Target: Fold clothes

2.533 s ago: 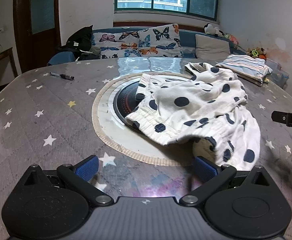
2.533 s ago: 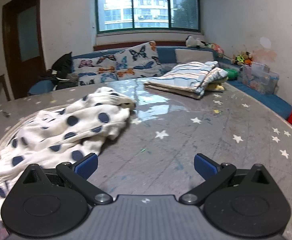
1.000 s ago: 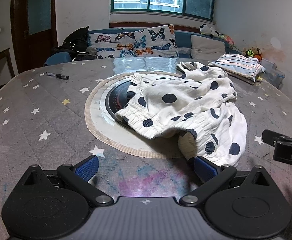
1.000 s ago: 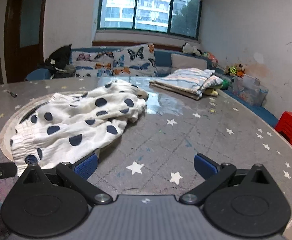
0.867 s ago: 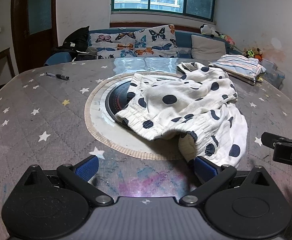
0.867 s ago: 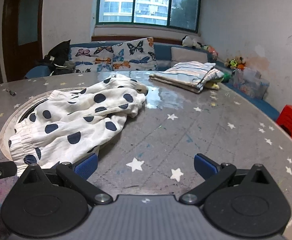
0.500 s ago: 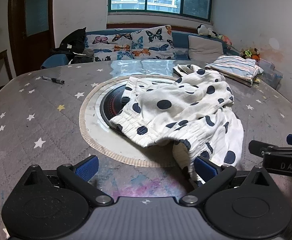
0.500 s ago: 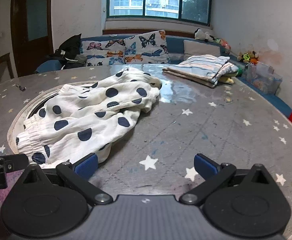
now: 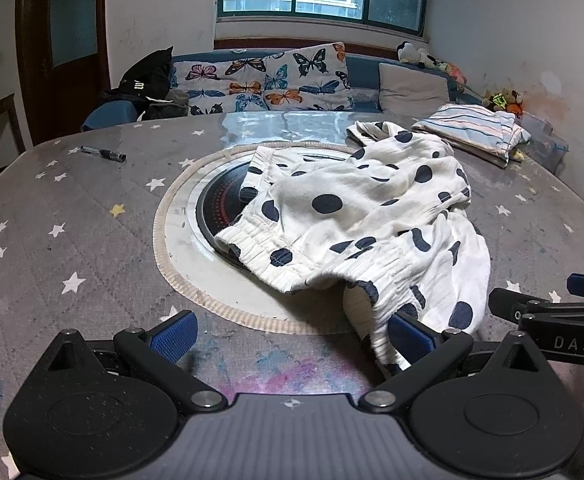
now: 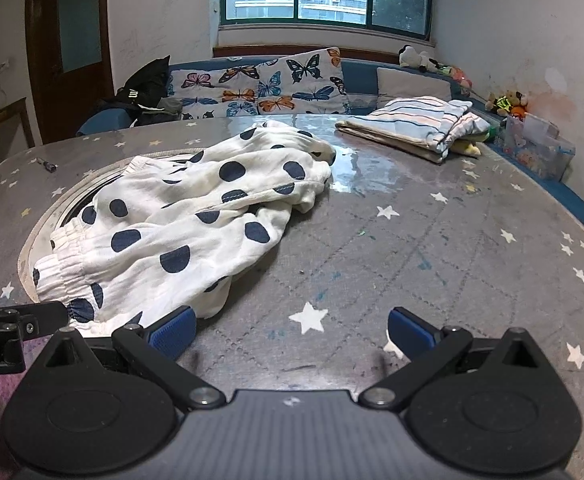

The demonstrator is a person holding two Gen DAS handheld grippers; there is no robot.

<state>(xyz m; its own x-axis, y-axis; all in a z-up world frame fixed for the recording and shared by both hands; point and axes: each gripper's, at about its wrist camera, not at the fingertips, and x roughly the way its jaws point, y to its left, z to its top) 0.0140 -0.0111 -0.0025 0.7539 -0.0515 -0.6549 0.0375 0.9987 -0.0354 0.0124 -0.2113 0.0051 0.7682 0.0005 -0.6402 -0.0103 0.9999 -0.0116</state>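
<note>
Polka-dot trousers [image 9: 364, 216] lay crumpled across the middle of the star-print table [image 9: 71, 216], part of them draped over the round inset cooktop [image 9: 215, 204], elastic waistband toward the cameras. Thin white cotton, judged light, limp, not slippery; it would sag and bunch rather than hold a crease, and nothing in it looked fragile. Best hold judged to be the gathered waistband [image 9: 376, 276], one corner per claw, since the thicker hem gives the pads something to bite.

Left gripper [image 9: 292, 332] gaped wide, holding nothing, its right pad touching or just beside the waistband at 5 o'clock of the heap. Right gripper [image 10: 289, 330] also spread and unloaded, its left pad just beside the near hem. Folded striped garment [image 10: 416, 124] sat at 2 o'clock, well apart. Pen [image 9: 103, 154] lay at 10 o'clock.
</note>
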